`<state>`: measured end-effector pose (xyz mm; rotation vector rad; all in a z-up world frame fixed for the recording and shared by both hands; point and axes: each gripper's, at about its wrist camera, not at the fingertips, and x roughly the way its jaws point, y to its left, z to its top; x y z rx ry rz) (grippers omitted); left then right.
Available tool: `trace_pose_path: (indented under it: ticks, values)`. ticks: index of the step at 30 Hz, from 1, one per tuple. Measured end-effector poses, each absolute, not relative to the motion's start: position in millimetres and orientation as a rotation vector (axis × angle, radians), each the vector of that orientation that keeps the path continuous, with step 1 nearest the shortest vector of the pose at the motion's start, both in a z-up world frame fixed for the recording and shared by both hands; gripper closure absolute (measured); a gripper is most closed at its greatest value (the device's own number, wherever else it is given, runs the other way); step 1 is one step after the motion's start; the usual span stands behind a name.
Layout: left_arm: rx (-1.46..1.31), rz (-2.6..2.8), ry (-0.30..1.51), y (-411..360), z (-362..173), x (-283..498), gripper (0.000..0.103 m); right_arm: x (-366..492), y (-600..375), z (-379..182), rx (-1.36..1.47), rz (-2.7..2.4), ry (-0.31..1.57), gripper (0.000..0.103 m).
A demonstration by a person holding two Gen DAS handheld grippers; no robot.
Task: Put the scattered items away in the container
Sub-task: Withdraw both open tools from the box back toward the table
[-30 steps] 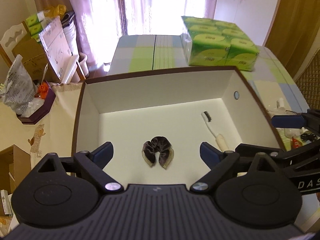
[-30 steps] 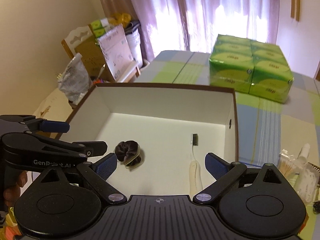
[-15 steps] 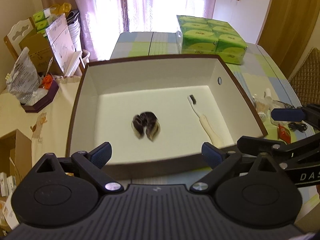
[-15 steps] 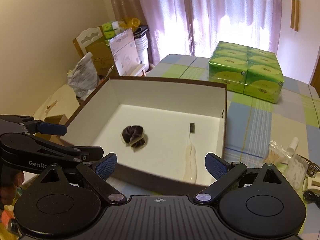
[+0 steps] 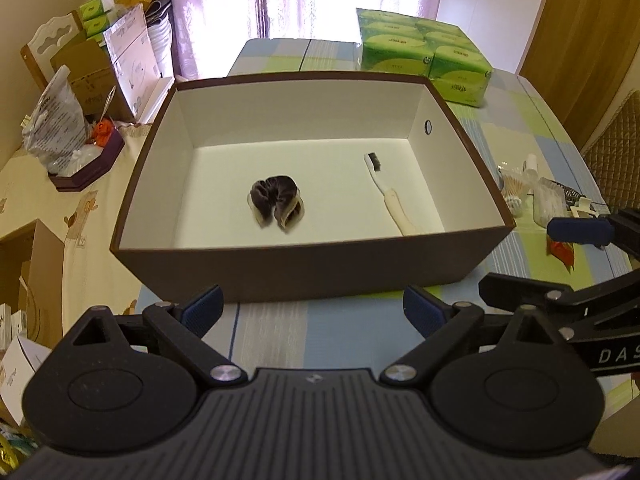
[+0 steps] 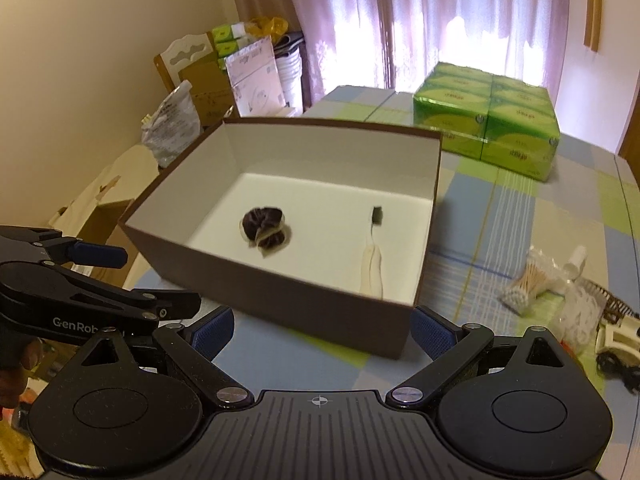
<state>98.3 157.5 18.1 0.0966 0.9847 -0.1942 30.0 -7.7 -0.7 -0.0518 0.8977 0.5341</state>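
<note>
- Box (image 5: 304, 268), brown outside and white inside, sits on the counter (image 5: 320, 332) with a dark scrunchie (image 5: 277, 205) and a toothbrush (image 5: 387, 192) lying apart on its floor.
- Left tongs (image 5: 313, 306) and right tongs (image 6: 322, 326) hang released and empty before the near wall.
- Cotton swabs (image 6: 530, 282) and other clutter lie loose to the right; fetching one looks like the next move, likely for the right tongs.

The box (image 5: 304, 268) stood open-topped, its floor mostly bare around the scrunchie (image 5: 277, 205) and toothbrush (image 5: 390, 196). Tall walls barred the sides; tissue packs (image 5: 424, 54) stood behind, loose clutter (image 6: 560, 292) lay right.
</note>
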Motion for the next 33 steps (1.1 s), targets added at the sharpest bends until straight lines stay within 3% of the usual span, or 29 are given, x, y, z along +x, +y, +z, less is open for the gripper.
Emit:
trace_pose_path:
  ticks: [33]
  values:
    - [0.105,-0.195,1.02,87,8,67,0.008,12,-90,-10,-0.06,0.473,0.952,0.004]
